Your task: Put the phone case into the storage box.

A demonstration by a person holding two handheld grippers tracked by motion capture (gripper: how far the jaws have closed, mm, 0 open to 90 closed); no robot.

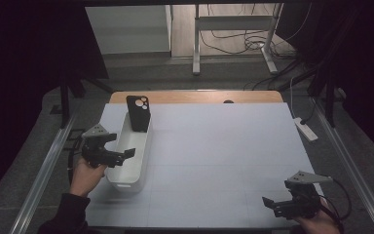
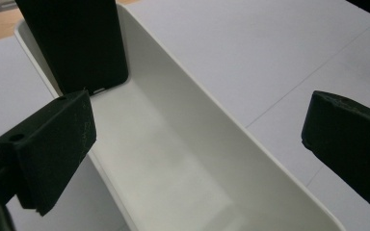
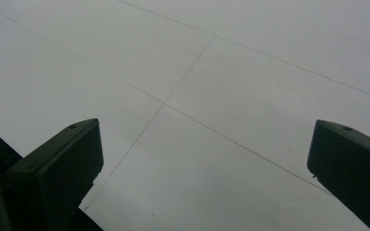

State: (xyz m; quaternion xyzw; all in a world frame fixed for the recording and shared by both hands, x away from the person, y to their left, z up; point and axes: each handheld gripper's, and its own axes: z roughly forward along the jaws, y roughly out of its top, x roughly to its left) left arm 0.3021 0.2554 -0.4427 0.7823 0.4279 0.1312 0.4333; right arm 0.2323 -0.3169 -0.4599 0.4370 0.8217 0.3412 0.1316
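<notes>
right gripper sits lower right of the high view, matte black w/ a grey three-cornered plate on top, jaws spread wide and grasping nothing. in the right gripper view its two blocky black jaws stand far apart over the pale grey table cover, smooth, flat, crossed by thin straight seam lines.

left gripper is at left-centre of the high view, held in a hand coming from lower left; jaws released, wide apart, one on each side of the near-left wall of the white bin. in the left gripper view the left jaw pad looks scuffed, w/ fine pale scratches, and the bin runs diagonally btwn the jaws: long, narrow, rectangular, smooth white plastic, rounded corners, thin rim.

farther up, a black phone case stands tilted in the bin's far end, leaning on the end wall; matte, rounded corners, pale round camera cutouts near its top. upper left of the left gripper view shows its lower edge resting on the bin floor.

beyond, a strip of bare wooden table edge at upper centre.
</notes>
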